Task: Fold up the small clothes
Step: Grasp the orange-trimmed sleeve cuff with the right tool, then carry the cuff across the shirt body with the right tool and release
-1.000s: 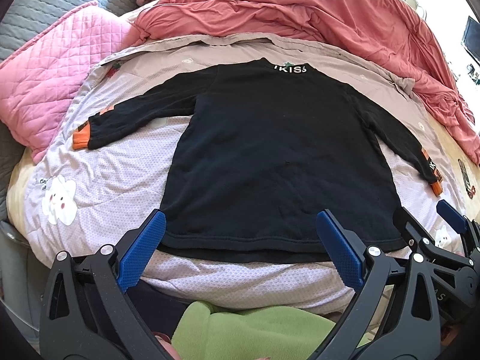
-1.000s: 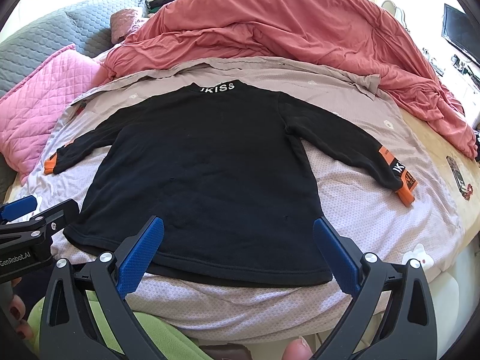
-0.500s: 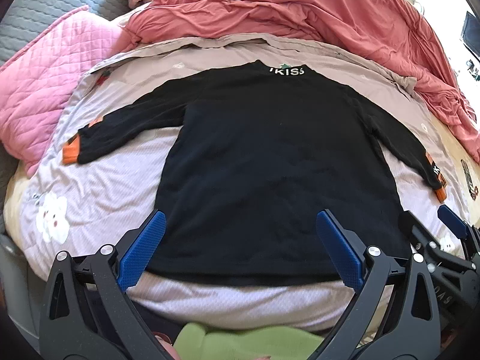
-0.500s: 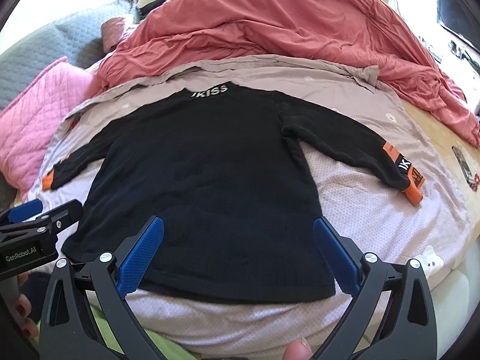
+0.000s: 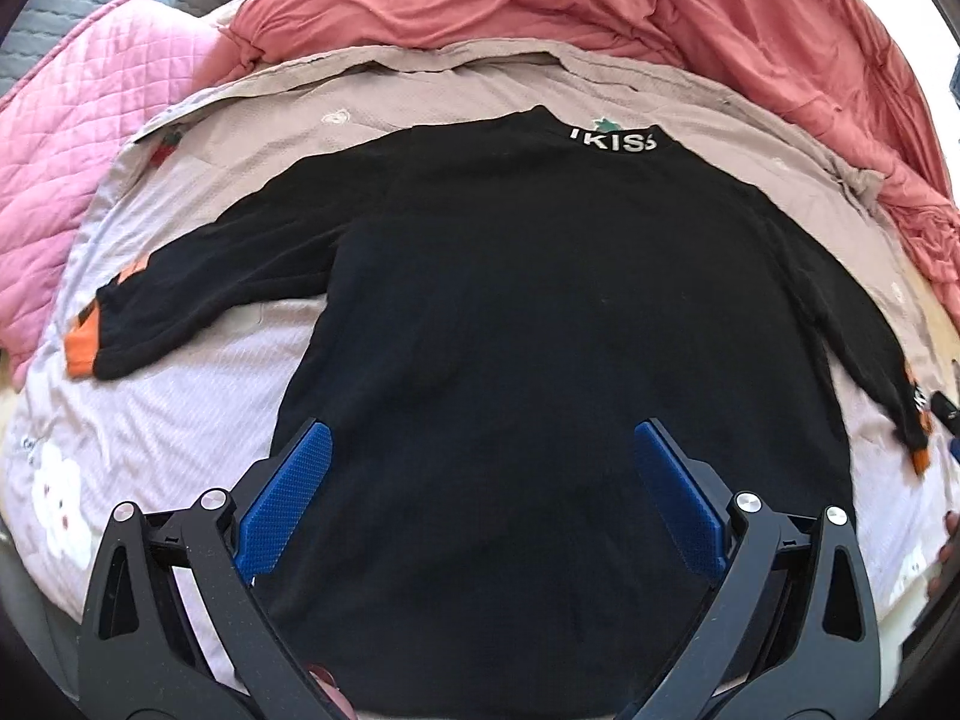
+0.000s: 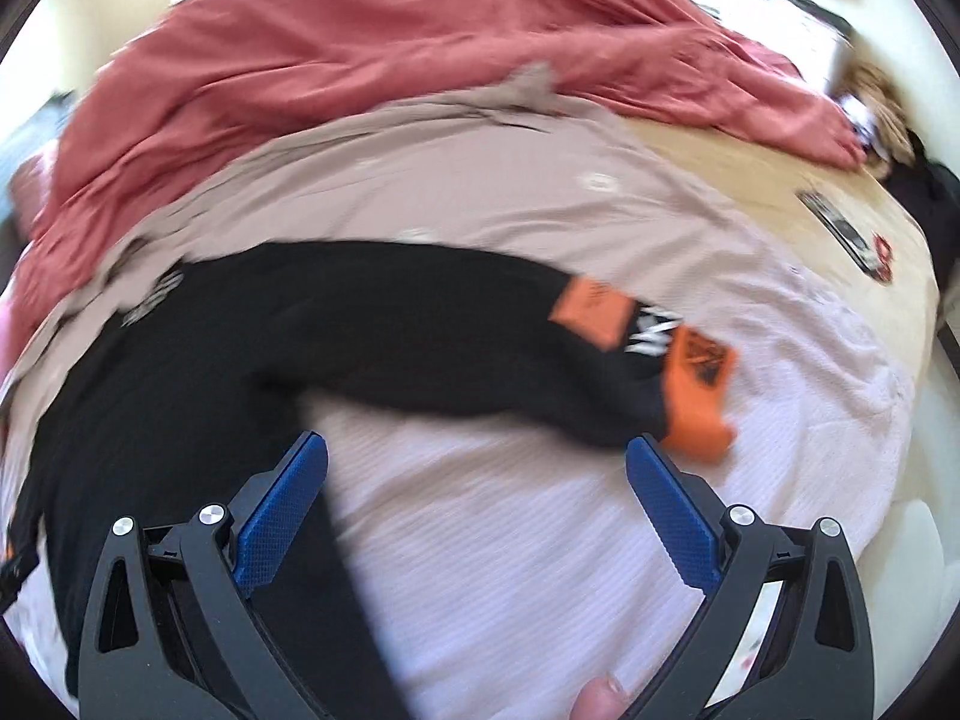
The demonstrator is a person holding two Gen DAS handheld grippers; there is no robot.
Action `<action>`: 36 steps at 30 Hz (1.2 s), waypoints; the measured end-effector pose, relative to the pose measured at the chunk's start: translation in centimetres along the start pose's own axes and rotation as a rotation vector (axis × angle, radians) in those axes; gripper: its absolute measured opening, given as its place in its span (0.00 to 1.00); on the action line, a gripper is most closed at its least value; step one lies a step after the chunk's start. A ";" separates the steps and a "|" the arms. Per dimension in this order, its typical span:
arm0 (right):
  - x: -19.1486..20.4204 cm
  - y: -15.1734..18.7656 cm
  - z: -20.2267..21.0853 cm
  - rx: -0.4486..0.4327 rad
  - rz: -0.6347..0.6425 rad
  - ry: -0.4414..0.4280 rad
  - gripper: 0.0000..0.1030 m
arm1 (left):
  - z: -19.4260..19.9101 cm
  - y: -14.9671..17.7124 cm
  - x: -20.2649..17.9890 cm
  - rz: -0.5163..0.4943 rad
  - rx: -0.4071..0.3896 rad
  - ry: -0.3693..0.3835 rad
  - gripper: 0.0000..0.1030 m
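Note:
A black long-sleeved sweater [image 5: 540,312] lies flat, back up, on a pale sheet [image 5: 180,396], collar with white letters [image 5: 612,141] at the far side, sleeves spread. My left gripper [image 5: 477,486] is open and empty above the sweater's lower body. In the blurred right wrist view the right sleeve [image 6: 432,330] runs across the frame to its orange cuff [image 6: 699,402]. My right gripper [image 6: 474,492] is open and empty over the sheet just in front of that sleeve, right finger [image 6: 672,516] close to the cuff.
A crumpled red duvet [image 5: 570,6] lies behind the sweater. A pink quilted pillow [image 5: 66,168] sits at the left. A dark flat object [image 6: 846,234] lies on the tan mattress at the right.
My left gripper has moved forward over the sweater's lower body. My right gripper has swung right and forward, from the hem to the right sleeve and its orange cuff.

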State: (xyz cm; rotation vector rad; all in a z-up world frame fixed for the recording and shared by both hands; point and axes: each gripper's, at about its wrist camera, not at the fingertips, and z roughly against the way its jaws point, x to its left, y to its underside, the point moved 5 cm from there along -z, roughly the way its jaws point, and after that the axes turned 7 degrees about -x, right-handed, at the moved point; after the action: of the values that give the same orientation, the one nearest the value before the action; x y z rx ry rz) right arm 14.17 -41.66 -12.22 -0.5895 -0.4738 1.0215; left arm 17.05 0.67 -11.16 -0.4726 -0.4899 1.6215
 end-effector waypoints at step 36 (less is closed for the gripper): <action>-6.1 -6.5 -5.4 0.020 -0.063 -0.136 0.23 | -6.4 0.9 -5.0 -0.212 -0.101 0.096 0.84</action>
State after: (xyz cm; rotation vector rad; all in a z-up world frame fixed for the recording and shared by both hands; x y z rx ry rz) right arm 18.94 -50.85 -12.58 -0.4864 -0.5978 1.0087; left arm 20.42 -4.17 -16.82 -0.5526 -0.5333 1.3696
